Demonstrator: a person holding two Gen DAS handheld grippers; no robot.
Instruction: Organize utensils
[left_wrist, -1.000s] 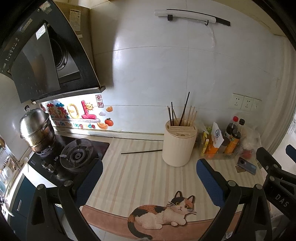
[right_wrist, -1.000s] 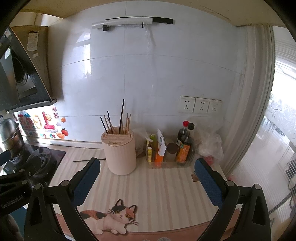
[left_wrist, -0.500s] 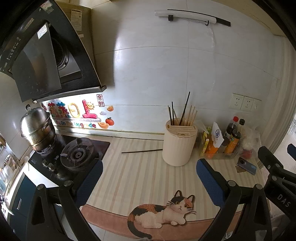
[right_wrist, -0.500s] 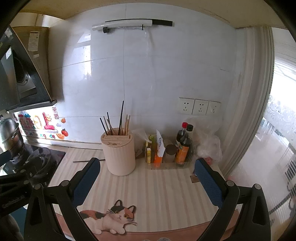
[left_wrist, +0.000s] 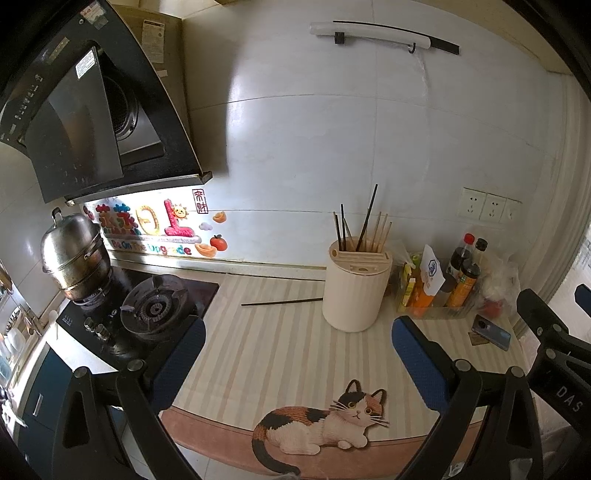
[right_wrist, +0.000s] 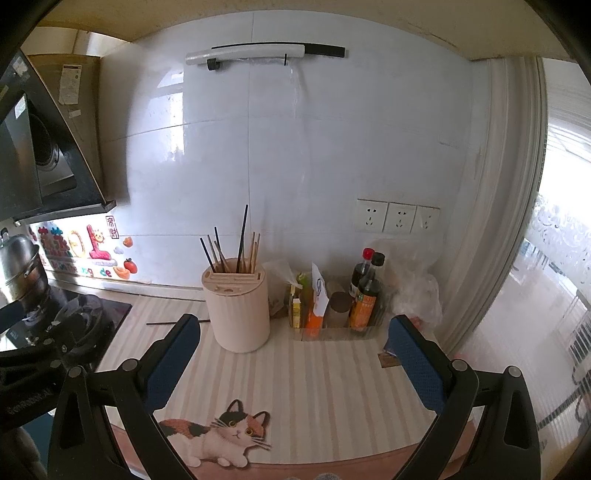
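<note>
Your left gripper (left_wrist: 298, 352) and right gripper (right_wrist: 293, 354) both have their fingers spread wide, gripping nothing, above the striped tabletop (right_wrist: 325, 373). Ahead stands the cream utensil holder (left_wrist: 355, 287) with chopsticks (left_wrist: 365, 225) upright inside. One dark chopstick (left_wrist: 282, 303) lies flat, apparently touching the holder's left side.

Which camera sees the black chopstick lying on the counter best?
The left wrist view. There the whole chopstick shows, lying flat on the striped counter left of the holder. In the right wrist view only a short piece shows, the rest hidden behind a gripper finger.
</note>
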